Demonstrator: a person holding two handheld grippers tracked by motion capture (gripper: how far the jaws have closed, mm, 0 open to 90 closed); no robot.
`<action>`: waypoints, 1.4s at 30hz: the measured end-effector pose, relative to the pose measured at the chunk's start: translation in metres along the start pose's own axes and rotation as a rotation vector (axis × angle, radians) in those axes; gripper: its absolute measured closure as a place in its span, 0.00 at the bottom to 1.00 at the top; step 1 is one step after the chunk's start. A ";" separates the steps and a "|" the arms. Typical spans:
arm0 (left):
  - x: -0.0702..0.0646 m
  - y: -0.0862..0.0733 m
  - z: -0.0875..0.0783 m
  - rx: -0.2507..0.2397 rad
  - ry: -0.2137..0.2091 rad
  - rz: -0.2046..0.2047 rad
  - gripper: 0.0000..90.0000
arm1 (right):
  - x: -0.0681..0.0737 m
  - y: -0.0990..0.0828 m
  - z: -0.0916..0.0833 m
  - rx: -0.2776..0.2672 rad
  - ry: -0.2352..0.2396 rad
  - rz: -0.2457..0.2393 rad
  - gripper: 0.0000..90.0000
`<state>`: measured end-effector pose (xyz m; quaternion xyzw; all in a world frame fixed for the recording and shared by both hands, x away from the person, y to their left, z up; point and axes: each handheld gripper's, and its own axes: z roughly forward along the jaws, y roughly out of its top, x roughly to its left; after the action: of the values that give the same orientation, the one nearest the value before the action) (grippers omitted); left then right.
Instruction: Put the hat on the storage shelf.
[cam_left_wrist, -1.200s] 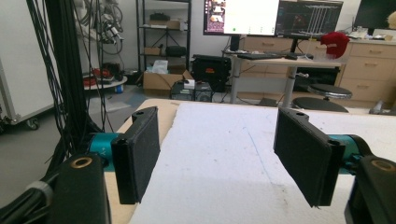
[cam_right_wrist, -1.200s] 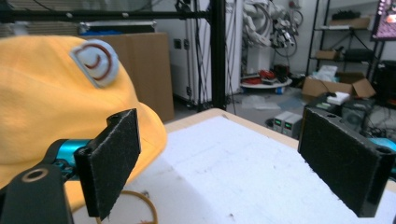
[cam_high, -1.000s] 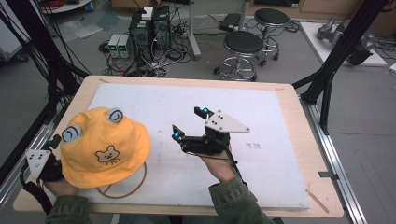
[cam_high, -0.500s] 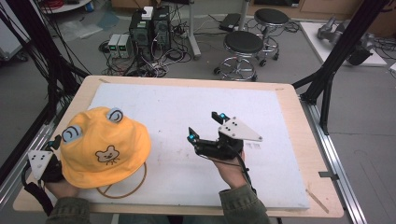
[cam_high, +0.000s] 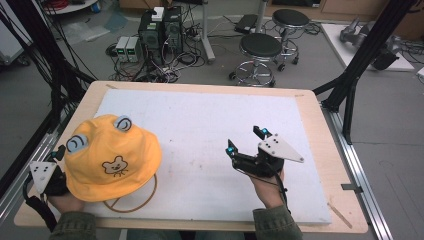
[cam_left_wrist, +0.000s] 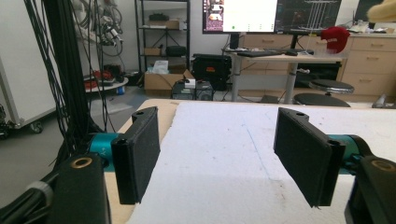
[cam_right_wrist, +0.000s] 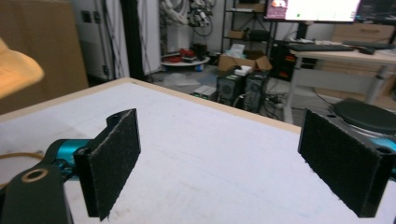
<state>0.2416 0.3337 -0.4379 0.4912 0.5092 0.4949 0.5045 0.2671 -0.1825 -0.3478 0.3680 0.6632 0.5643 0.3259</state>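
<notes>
I saw the yellow hat (cam_high: 110, 157) resting over a wooden ring (cam_high: 142, 197) at the table's near left, beside my left gripper (cam_high: 57, 152). Both grippers stood open and empty, the right gripper (cam_high: 245, 141) well apart. Nothing was grasped; I judged handling not begun.

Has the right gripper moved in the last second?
Yes. The right gripper has slid to the right and slightly toward the person, away from the yellow hat, which lies where it was on the white board.
</notes>
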 end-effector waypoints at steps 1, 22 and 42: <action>0.000 0.000 0.000 0.001 -0.001 0.002 0.35 | -0.003 -0.002 -0.002 0.002 -0.012 0.002 0.13; -0.005 0.000 -0.003 0.005 -0.017 -0.006 0.35 | -0.057 -0.053 -0.024 0.032 -0.286 0.111 0.13; -0.008 0.000 -0.005 0.013 -0.015 -0.017 0.35 | -0.059 -0.076 -0.029 0.088 -0.415 0.068 0.14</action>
<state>0.2370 0.3254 -0.4372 0.4937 0.5127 0.4835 0.5095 0.2634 -0.2547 -0.4170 0.5122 0.5933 0.4575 0.4199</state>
